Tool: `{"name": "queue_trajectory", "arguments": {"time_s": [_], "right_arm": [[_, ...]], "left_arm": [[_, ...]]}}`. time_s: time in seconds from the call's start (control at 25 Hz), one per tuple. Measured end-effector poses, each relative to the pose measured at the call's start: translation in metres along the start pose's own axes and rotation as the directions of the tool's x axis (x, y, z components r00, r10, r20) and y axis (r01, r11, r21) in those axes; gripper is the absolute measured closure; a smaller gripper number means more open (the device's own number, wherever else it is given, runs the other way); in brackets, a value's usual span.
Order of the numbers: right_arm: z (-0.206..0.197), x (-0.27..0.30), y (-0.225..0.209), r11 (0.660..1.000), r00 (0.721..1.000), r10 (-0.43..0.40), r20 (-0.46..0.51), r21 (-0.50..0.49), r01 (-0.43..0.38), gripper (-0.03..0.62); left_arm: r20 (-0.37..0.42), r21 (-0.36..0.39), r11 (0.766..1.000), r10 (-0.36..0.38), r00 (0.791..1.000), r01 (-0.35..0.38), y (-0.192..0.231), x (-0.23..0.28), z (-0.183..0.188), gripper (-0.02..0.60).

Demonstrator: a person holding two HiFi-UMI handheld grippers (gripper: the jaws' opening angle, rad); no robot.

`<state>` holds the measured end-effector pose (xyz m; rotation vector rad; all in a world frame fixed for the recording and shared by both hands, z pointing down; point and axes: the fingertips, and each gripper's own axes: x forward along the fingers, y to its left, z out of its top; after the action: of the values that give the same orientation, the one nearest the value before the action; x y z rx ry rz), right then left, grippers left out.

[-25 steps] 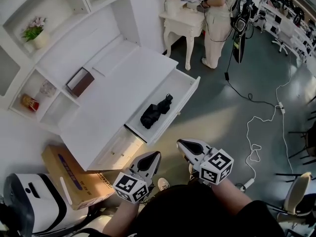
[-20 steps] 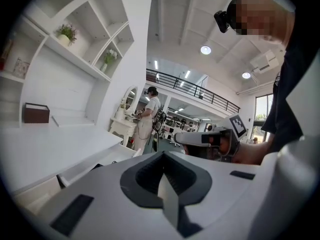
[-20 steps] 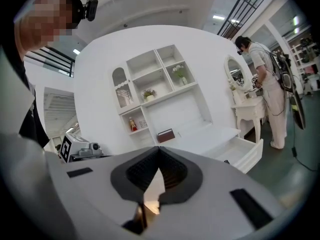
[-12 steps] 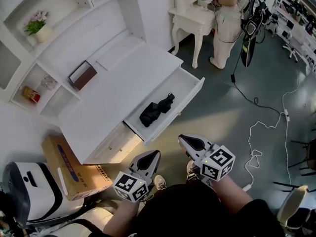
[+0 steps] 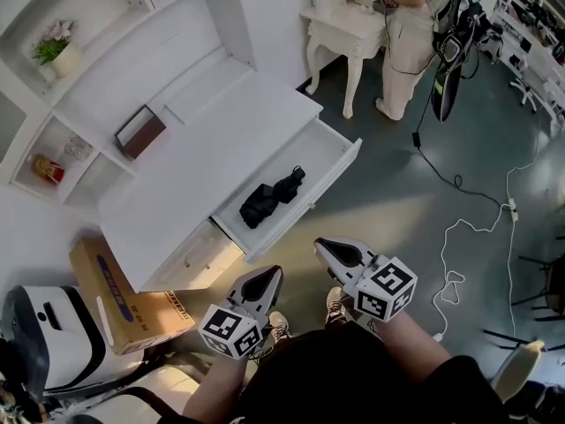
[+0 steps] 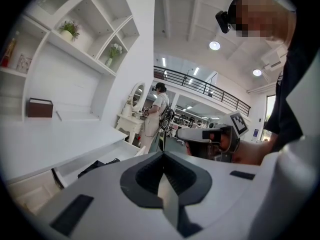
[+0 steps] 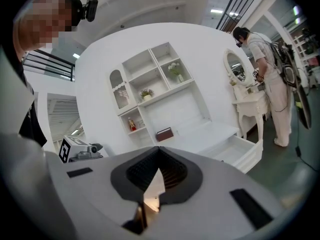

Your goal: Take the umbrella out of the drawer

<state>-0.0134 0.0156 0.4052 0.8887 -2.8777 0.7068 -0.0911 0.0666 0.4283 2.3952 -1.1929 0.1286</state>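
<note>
A black folded umbrella (image 5: 272, 200) lies inside the open drawer (image 5: 320, 153) of a white desk (image 5: 203, 162). It sits toward the drawer's left end, with its slimmer end pointing right. The drawer is pulled well out toward the near side.

Both grippers hover on the near side of the drawer, apart from it and touching nothing. The left gripper (image 5: 263, 279) has its jaws pressed together with nothing between them. The right gripper (image 5: 334, 249), just beside it, also has its jaws meeting at the tips and is empty.

A brown box (image 5: 139, 132) sits on the desk top, and a potted plant (image 5: 55, 53) stands on a shelf above it. A cardboard box (image 5: 124, 297) lies on the floor left of the grippers. At the far right, another person (image 5: 408, 34) stands at a white dressing table (image 5: 349, 25).
</note>
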Motion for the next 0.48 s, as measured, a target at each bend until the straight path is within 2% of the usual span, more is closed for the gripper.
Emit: {"name": "queue_trajectory", "arguments": {"time_s": [0.48], "right_arm": [[0.009, -0.007, -0.042, 0.997, 0.996, 0.076, -0.036, -0.003, -0.076, 0.591]], "left_arm": [[0.021, -0.015, 0.997, 0.081, 0.997, -0.08, -0.007, 0.045, 0.006, 0.577]]}}
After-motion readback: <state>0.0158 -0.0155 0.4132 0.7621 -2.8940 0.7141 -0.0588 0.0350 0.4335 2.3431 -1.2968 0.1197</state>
